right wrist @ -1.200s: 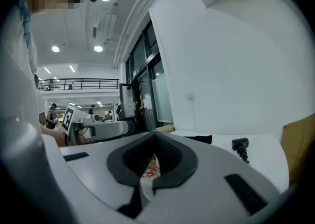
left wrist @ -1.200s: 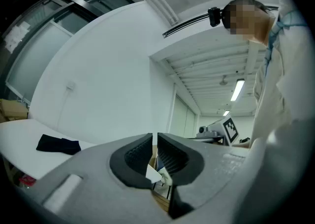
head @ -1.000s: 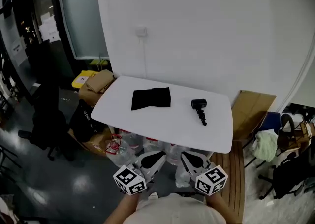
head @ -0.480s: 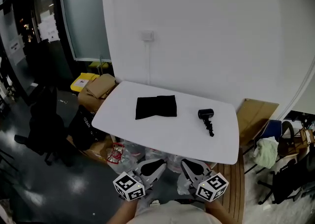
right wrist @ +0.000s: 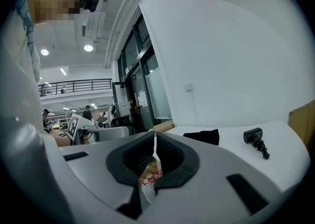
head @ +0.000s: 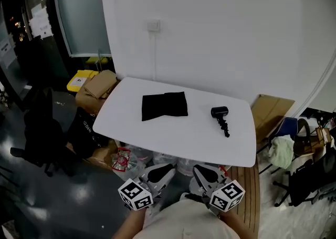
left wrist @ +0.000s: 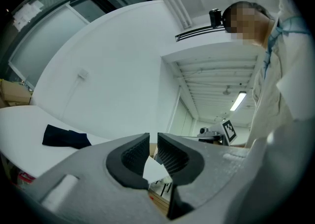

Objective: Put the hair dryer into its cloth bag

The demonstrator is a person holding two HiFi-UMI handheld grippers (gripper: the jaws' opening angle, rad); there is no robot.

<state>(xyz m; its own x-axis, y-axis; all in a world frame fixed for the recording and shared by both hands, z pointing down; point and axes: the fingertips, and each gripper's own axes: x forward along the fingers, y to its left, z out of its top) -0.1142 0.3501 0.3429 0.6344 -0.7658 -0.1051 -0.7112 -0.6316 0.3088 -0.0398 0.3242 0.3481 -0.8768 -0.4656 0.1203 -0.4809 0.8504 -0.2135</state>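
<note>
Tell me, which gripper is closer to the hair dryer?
Right. The right gripper hangs off the table's near edge, roughly in line with the hair dryer; the left gripper is beside it, further left.

No word, brand or number can be read: only black-and-white square patterns are carried by the marker cubes (head: 135,195) of the left gripper (head: 164,169) and the right gripper (head: 200,170), and the print on the sheets of paper (head: 39,21) posted at the far left is too small to be made out.

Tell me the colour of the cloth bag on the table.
The cloth bag is plain black, clearest in the head view.
</note>
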